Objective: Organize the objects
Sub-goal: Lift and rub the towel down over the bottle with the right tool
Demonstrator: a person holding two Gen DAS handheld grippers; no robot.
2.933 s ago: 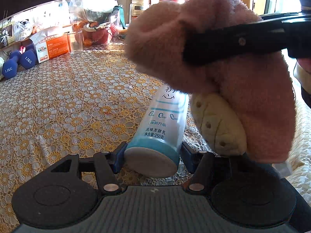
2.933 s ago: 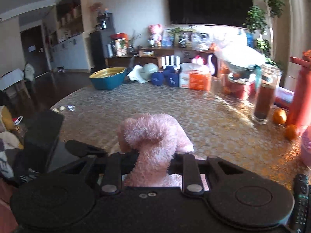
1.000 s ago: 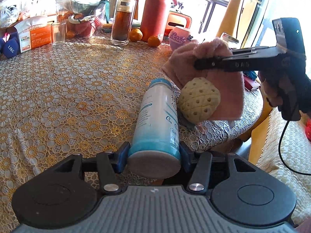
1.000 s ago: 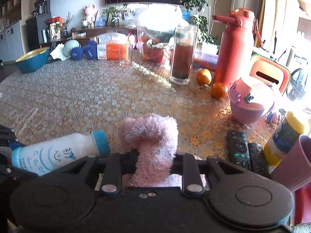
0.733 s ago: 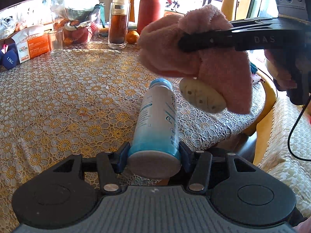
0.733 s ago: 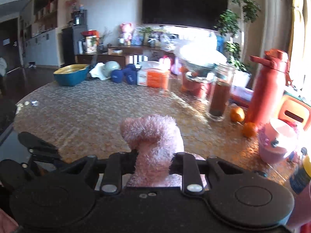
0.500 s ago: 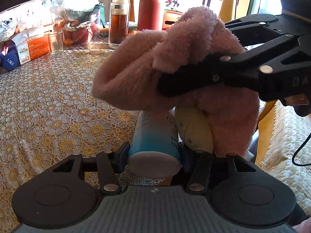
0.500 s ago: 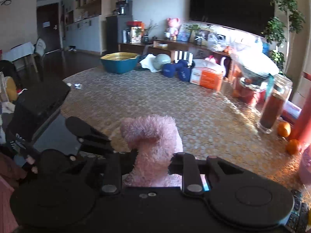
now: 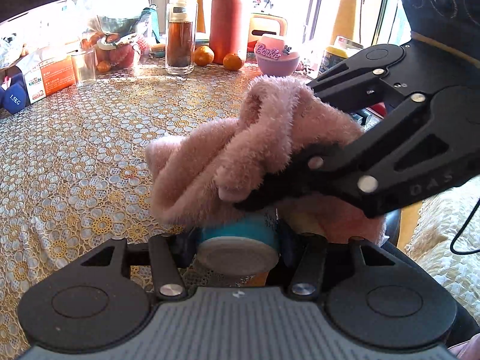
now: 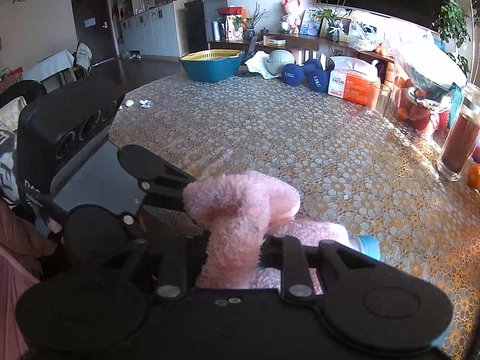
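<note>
A white bottle with a blue band (image 9: 240, 234) lies pointing away over the lace-covered table (image 9: 90, 150), its base clamped in my left gripper (image 9: 237, 241), which is shut on it. A fluffy pink cloth (image 9: 240, 150) with a yellow plush part (image 9: 303, 223) drapes over the bottle and hides most of it. My right gripper (image 10: 234, 244) is shut on that cloth (image 10: 237, 207) and reaches in from the right in the left wrist view. In the right wrist view only the bottle's blue cap (image 10: 368, 247) shows beyond the cloth.
At the table's far side stand a glass jar of dark liquid (image 9: 181, 48), a red flask (image 9: 226, 21), oranges (image 9: 204, 55), a pink bowl (image 9: 276, 57), a drinking glass (image 9: 84, 66) and an orange box (image 9: 51, 75). Dumbbells (image 10: 303, 75) and a blue basin (image 10: 211, 63) sit farther off.
My right gripper has swung in from the right with the pink cloth, which now lies over the bottle. The left gripper has kept the bottle in place.
</note>
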